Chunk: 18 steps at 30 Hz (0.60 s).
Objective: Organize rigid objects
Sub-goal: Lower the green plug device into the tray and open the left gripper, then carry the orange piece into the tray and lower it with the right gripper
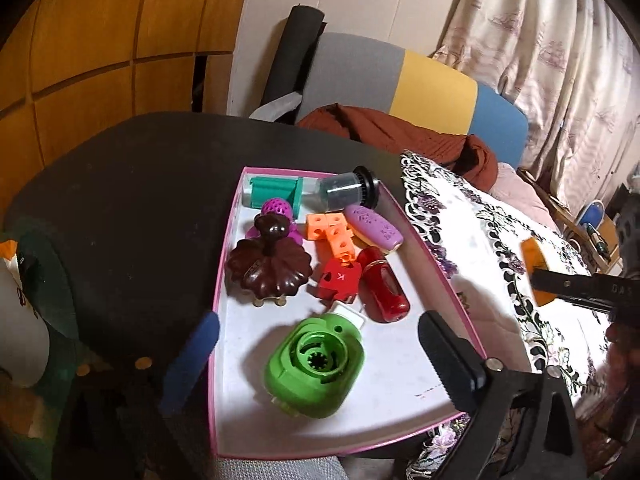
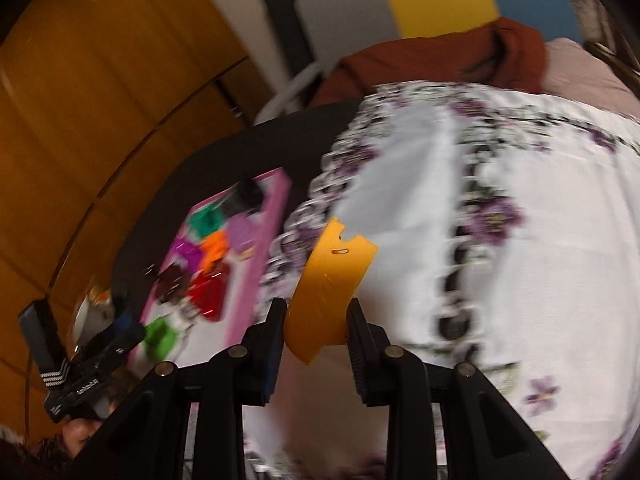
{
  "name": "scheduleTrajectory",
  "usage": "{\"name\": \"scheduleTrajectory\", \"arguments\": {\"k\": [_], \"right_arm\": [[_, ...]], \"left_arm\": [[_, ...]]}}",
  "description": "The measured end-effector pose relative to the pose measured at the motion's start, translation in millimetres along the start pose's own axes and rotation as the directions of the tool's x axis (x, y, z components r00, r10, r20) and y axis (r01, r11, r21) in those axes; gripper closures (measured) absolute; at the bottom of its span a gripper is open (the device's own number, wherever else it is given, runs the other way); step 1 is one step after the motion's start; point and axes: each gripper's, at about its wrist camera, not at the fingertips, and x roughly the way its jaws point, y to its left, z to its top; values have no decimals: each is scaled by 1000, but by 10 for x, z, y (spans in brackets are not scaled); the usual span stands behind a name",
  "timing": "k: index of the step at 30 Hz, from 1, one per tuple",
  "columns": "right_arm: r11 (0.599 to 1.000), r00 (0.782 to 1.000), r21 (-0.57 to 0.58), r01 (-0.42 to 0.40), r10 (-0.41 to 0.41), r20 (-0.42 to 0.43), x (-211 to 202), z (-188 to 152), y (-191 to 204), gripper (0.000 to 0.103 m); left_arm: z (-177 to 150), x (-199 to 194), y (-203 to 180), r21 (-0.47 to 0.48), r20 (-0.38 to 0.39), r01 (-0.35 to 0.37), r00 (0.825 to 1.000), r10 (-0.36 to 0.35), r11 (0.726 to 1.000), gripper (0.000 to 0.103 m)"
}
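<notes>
A pink-rimmed white tray (image 1: 436, 264) holds several rigid things: a green round gadget (image 1: 316, 368), a dark brown leaf-shaped piece (image 1: 268, 268), a red capsule (image 1: 384, 284), a red block (image 1: 340, 280), orange cubes (image 1: 332, 232), a lilac case (image 1: 374, 228), a teal piece (image 1: 276, 190) and a grey cylinder (image 1: 344, 190). My left gripper (image 1: 316, 340) is open above the tray's near end, over the green gadget. My right gripper (image 2: 316, 316) is shut on an orange plastic piece (image 2: 332, 280) and holds it above the floral cloth (image 2: 520, 240). The piece also shows in the left wrist view (image 1: 538, 268).
The tray lies on a dark round table (image 1: 140, 184), beside the white cloth with purple flowers (image 1: 500, 248). A brown garment (image 1: 400, 136) lies on a grey, yellow and blue chair back (image 1: 420, 80). Wooden panels (image 1: 100, 40) stand at the left.
</notes>
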Motion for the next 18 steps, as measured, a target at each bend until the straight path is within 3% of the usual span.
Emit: {"name": "scheduleTrajectory", "arguments": {"k": [9, 13, 18], "right_arm": [[988, 996, -147, -47, 35, -82, 372, -191, 762, 74], [977, 991, -209, -45, 18, -129, 519, -271, 978, 74], [969, 983, -246, -37, -9, -185, 670, -343, 1149, 74]], "left_arm": [[38, -113, 29, 0, 19, -86, 996, 86, 996, 0], [64, -152, 86, 6, 20, -160, 987, 160, 987, 0], [90, -217, 178, -40, 30, -174, 984, 175, 984, 0]]}}
